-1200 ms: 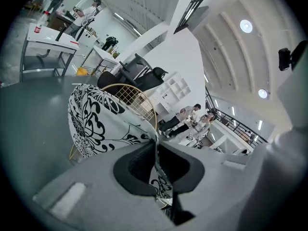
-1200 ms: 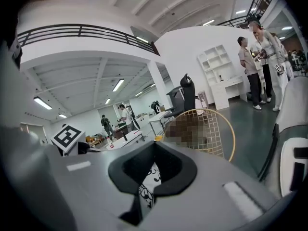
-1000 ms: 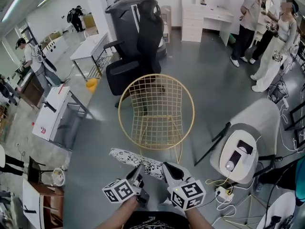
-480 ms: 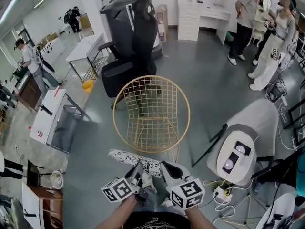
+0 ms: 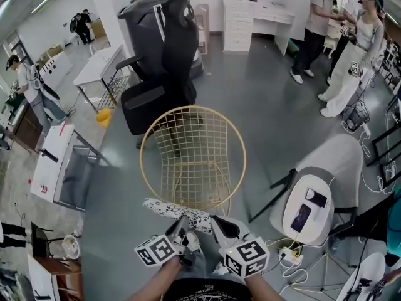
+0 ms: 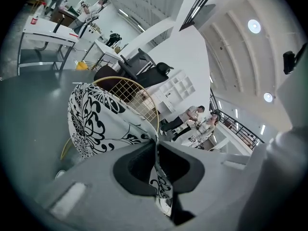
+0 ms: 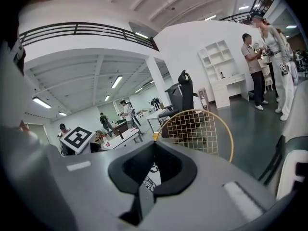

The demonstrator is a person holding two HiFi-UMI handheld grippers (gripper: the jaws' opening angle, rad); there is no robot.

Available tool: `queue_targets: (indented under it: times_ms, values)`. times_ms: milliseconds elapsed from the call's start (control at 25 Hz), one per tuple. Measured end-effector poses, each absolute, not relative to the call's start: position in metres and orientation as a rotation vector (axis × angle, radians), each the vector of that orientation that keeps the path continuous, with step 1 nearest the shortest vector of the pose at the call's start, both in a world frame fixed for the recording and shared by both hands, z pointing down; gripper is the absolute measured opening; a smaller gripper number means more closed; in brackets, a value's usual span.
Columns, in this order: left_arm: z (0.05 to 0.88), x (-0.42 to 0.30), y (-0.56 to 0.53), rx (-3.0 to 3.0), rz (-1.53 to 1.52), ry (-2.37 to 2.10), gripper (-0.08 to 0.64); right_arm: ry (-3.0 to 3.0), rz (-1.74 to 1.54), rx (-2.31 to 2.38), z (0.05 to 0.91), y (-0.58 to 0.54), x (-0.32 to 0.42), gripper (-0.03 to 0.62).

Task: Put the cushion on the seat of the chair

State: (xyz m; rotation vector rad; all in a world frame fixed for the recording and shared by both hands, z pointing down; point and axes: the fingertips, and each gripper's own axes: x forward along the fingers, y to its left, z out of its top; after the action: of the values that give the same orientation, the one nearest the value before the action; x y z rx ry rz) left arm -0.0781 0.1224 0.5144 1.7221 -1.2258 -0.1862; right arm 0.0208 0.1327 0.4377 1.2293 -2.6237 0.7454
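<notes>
Flat white fabric cushion (image 5: 177, 211) w/ black floral print, thin, limp at the edge. Held off grey floor (image 5: 269, 118), just before near rim of round gold wire-mesh chair (image 5: 191, 149); not yet on seat. Left gripper (image 5: 184, 224) jaws pinched tight on cushion's near edge. Right gripper (image 5: 218, 222) clamped on same edge, close beside. Small yellow bucket (image 5: 103, 116) on floor left of chair, contents not visible.

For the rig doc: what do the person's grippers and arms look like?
Both the left gripper and right gripper are pale grey moulded shells with black inner padding; each carries a white cube of black square markers. Forearms unsleeved; black top.
</notes>
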Motion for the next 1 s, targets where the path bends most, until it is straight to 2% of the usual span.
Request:
queue_targets:
  times_ms: [1000]
  values:
    - [0.525,-0.087,0.003,1.685,-0.243,-0.996,0.018,-2.430,0.679,1.378,0.442,0.030,-0.011,-0.002]
